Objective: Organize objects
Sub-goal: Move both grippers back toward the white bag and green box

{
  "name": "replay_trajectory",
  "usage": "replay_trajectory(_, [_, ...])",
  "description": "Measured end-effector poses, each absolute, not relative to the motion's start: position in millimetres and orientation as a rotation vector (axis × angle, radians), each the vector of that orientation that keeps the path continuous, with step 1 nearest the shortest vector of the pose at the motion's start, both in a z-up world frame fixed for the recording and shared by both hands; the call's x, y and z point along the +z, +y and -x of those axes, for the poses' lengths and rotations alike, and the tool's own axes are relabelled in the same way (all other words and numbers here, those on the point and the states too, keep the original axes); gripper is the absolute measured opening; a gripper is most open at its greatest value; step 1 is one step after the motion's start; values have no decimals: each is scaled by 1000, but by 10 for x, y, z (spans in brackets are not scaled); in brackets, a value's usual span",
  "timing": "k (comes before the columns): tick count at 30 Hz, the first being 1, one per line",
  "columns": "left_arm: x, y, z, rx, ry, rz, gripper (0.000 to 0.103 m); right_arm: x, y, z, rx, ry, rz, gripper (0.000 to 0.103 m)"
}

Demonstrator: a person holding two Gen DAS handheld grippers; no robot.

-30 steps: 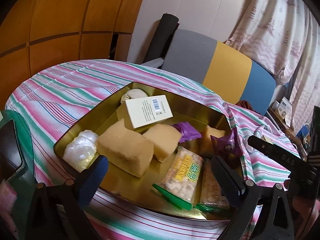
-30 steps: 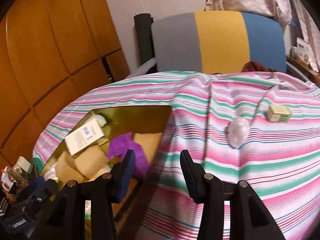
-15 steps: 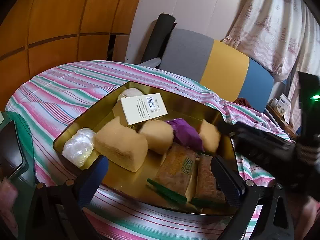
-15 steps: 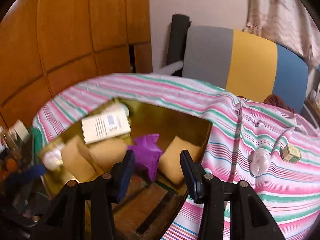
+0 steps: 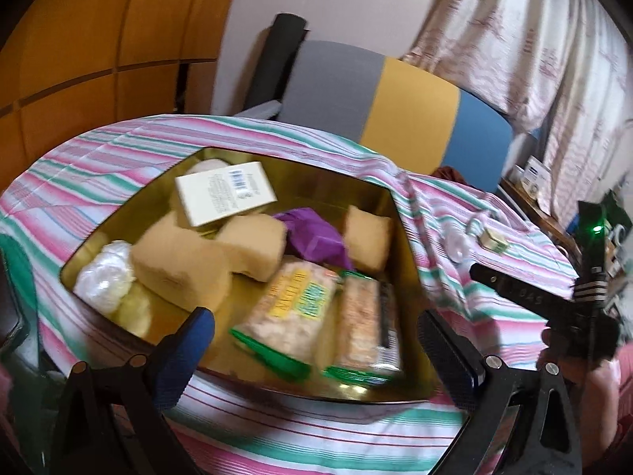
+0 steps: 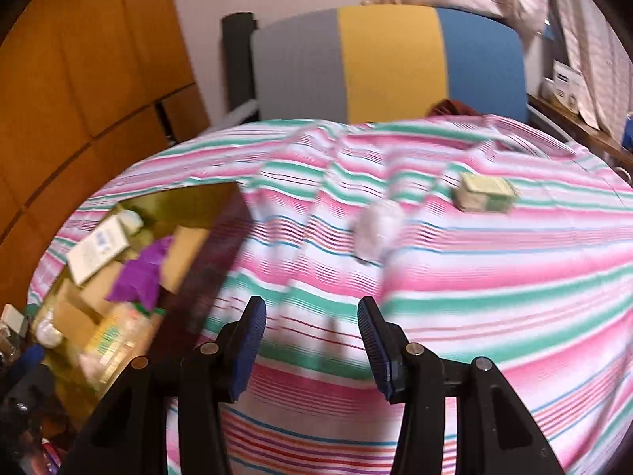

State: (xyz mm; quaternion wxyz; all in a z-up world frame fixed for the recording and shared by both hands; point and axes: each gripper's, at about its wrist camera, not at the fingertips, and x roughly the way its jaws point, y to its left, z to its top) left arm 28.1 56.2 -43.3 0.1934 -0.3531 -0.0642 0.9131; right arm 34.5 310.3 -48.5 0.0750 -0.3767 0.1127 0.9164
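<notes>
Now the right gripper [image 6: 310, 342] has swung away from the gold metal tin [image 5: 399, 237] toward the small green box [image 6: 484, 194] on the striped surface [image 6: 474, 277], jaws apart and empty. Only the left view shows the green-edged snack packets [image 5: 292, 312] inside the tin, before the left gripper [image 5: 316, 340], jaws wide apart.

Right tongs [image 6: 310, 340] open, empty, above striped tablecloth [image 6: 455, 277]. Ahead: white wrapped lump [image 6: 376, 229], small green box [image 6: 484, 194], apart. Gold tray [image 6: 213, 194] with snacks at left. Picture blurred.
</notes>
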Motion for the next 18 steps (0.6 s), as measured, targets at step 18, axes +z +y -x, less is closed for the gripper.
replay_trajectory(18, [-213,2252,180,2345,35,973,103,-761,4266,-856,2423,435,913,52])
